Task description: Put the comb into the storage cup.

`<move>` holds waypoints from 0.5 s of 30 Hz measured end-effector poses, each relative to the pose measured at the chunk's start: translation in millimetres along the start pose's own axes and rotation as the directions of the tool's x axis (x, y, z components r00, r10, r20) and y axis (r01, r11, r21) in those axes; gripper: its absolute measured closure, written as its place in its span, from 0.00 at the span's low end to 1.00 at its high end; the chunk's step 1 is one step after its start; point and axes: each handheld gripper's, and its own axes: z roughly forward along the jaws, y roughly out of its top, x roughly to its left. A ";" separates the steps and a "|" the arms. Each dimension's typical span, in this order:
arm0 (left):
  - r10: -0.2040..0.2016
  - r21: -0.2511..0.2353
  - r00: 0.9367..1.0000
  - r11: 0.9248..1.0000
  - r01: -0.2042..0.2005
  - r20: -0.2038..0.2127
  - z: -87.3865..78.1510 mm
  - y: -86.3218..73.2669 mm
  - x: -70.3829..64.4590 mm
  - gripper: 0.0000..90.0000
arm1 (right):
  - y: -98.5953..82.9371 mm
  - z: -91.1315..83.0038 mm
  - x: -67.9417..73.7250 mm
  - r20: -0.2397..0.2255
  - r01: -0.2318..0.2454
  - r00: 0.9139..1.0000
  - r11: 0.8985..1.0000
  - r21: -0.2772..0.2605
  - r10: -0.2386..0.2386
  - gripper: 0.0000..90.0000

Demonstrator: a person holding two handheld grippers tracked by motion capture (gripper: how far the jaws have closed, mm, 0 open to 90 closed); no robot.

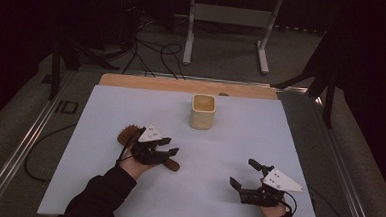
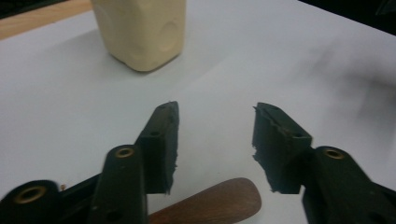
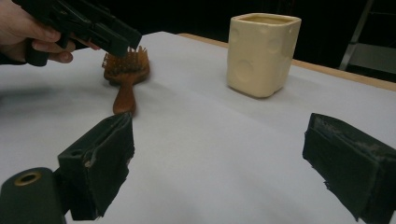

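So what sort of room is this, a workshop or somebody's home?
Probably a lab or test room, not a home: a table under a plain white sheet, loose cables across the carpeted floor, a metal stand behind, and dark surroundings.

One wooden hairbrush [image 1: 129, 135] lies on the counter [image 1: 239, 136], at about 9 o'clock from its middle. One cream square cup [image 1: 203, 111] stands toward 12 o'clock. Two grippers are over the counter: the left gripper [image 1: 171, 147] at 8 o'clock, just above the brush, and the right gripper [image 1: 242, 173] at 5 o'clock. Each has two black fingers [image 2: 161, 140], four in all. One white sheet covers the counter.
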 end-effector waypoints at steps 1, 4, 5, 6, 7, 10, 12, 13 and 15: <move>0.011 0.010 1.000 1.000 -0.011 -0.001 1.6 0.1 -0.6 0.59 | 0.0 0.1 -0.1 0.000 0.000 1.000 1.000 0.000 0.000 0.10; 0.021 0.034 1.000 0.999 -0.021 0.002 6.3 -0.5 -1.9 0.65 | -0.1 0.1 -0.1 -0.001 -0.001 1.000 1.000 0.000 0.001 0.10; 0.018 0.052 1.000 0.998 -0.018 0.000 10.4 -1.6 -2.1 0.68 | -0.1 0.0 0.0 -0.001 0.000 1.000 1.000 0.000 0.000 0.10; 0.018 0.052 1.000 0.998 -0.018 0.000 10.4 -1.6 -2.1 0.70 | -0.1 0.0 0.0 -0.001 0.000 1.000 1.000 0.000 0.000 0.10; -0.002 0.059 1.000 0.998 0.002 0.000 13.4 -3.0 -1.4 0.71 | -0.1 0.0 -0.1 -0.002 -0.001 1.000 1.000 0.000 0.001 0.10; -0.016 0.089 1.000 0.996 0.017 -0.007 18.4 -5.3 -0.1 0.77 | -0.1 -0.1 -0.1 -0.003 -0.003 1.000 1.000 -0.001 0.003 0.10; -0.027 0.115 1.000 0.993 0.028 -0.009 22.1 -6.9 0.6 0.80 | -0.1 -0.1 0.0 -0.004 -0.003 1.000 1.000 -0.001 0.003 0.10; -0.027 0.115 1.000 0.993 0.028 -0.009 22.1 -6.9 0.6 0.82 | -0.1 -0.1 0.0 -0.004 -0.003 1.000 1.000 -0.001 0.003 0.10; -0.032 0.133 0.999 0.990 0.035 -0.026 26.2 -8.8 1.1 0.89 | -0.2 0.0 -0.1 -0.005 -0.002 1.000 1.000 -0.001 0.002 0.10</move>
